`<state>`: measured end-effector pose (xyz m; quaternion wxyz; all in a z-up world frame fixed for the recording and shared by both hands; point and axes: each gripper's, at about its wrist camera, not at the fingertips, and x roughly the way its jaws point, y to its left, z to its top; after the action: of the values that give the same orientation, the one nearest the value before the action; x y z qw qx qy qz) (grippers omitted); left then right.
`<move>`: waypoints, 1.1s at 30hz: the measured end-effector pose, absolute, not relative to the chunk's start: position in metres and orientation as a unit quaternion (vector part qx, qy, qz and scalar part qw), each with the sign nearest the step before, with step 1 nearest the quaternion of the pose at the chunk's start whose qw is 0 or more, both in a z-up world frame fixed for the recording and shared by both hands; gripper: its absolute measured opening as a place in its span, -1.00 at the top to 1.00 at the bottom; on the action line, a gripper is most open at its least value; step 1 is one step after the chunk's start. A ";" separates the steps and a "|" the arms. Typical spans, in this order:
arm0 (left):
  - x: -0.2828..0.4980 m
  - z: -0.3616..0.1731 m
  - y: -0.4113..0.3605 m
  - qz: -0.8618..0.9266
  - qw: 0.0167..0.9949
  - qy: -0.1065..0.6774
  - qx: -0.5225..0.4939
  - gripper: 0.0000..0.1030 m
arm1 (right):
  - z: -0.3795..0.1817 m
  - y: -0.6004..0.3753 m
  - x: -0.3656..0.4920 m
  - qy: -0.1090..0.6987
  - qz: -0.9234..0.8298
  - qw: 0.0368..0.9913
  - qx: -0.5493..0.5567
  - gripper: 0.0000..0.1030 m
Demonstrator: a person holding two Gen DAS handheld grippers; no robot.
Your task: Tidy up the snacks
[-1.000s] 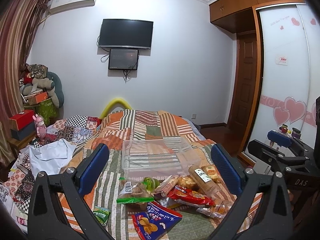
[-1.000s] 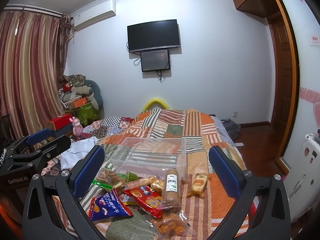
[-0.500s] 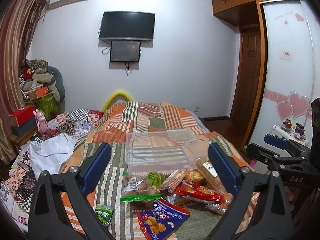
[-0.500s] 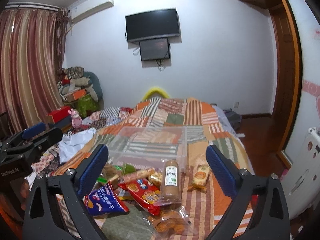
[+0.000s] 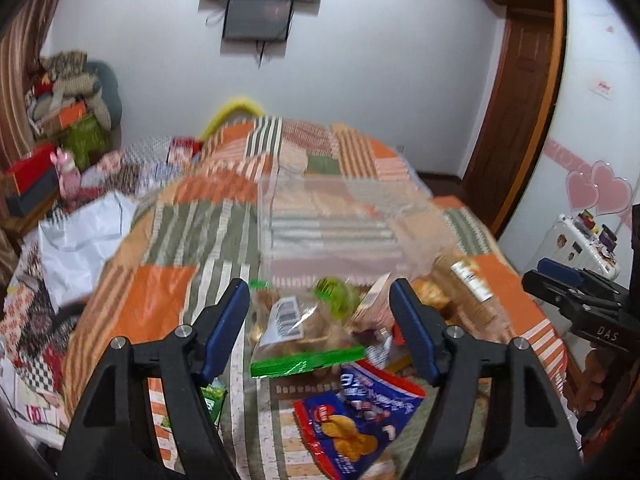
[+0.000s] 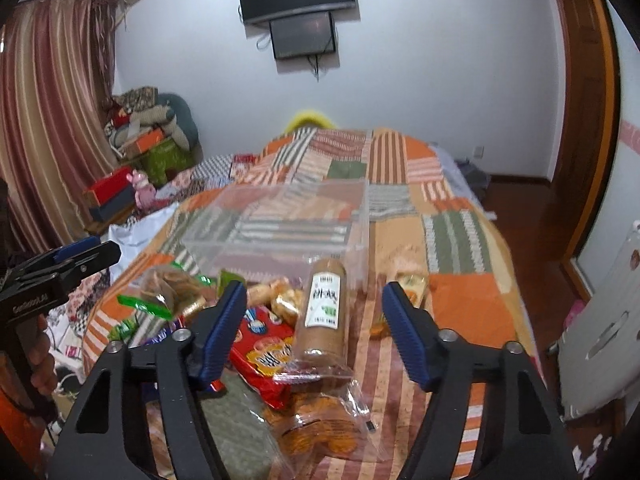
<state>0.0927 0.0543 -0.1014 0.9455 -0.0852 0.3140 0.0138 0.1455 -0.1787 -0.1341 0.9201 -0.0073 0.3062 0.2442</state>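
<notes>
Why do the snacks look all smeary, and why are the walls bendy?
Left wrist view: motion blur smears the green-edged snack bag, the clear plastic box and the quilt, while the left gripper stays sharp. Right wrist view: milder blur; the brown cylinder pack label is almost readable. Both views: the fisheye lens bends the walls and door frame, with dark corners.
</notes>
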 end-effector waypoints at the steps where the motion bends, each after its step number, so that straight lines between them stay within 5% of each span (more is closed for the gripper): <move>1: 0.096 -0.106 0.056 0.016 0.942 0.322 -0.088 -0.41 | -0.138 -0.179 0.149 0.315 0.246 0.917 -0.007 -0.21; 20: 0.141 -0.165 0.060 0.012 0.910 0.399 -0.113 -0.41 | -0.179 -0.160 0.190 0.402 0.274 0.874 -0.017 -0.03; 33: 0.134 -0.159 0.060 0.040 0.921 0.376 -0.091 -0.02 | -0.185 -0.165 0.196 0.418 0.279 0.865 0.004 0.29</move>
<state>0.1340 0.0602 -0.1594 0.9214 -0.0911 0.3757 0.0404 0.1957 -0.1652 -0.1846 0.8647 0.0044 0.4177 0.2790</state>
